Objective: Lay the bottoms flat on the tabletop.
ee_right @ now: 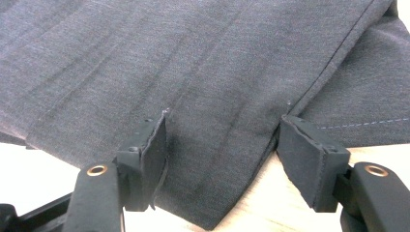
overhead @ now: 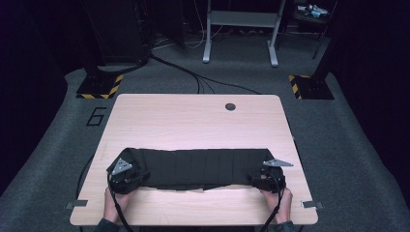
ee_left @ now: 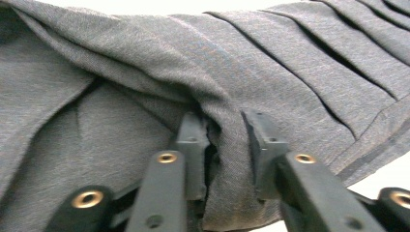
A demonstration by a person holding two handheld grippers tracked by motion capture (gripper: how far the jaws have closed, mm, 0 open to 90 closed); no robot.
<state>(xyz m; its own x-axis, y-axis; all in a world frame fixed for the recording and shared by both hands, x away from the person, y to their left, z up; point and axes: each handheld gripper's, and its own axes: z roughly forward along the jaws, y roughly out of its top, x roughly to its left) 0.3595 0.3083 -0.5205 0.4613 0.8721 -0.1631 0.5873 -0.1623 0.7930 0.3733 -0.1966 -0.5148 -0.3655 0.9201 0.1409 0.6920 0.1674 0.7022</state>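
Observation:
A dark grey pleated cloth (overhead: 193,166) lies stretched left to right across the near half of the wooden table (overhead: 193,121). At the cloth's left end my left gripper (overhead: 130,176) is shut on a raised fold. In the left gripper view that fold of cloth (ee_left: 290,72) is pinched between the jaws of the left gripper (ee_left: 225,130), and creases fan out from them. My right gripper (overhead: 263,179) rests at the cloth's right end. In the right gripper view the right gripper (ee_right: 222,140) stands open, its jaws on either side of a flat cloth (ee_right: 193,63) corner on the tabletop.
A round cable hole (overhead: 230,106) sits near the table's far edge. Beyond the table are a grey desk frame (overhead: 240,29), floor cables (overhead: 193,72) and two stands with yellow-black bases (overhead: 99,87). A "6" (overhead: 95,116) is marked on the carpet at left.

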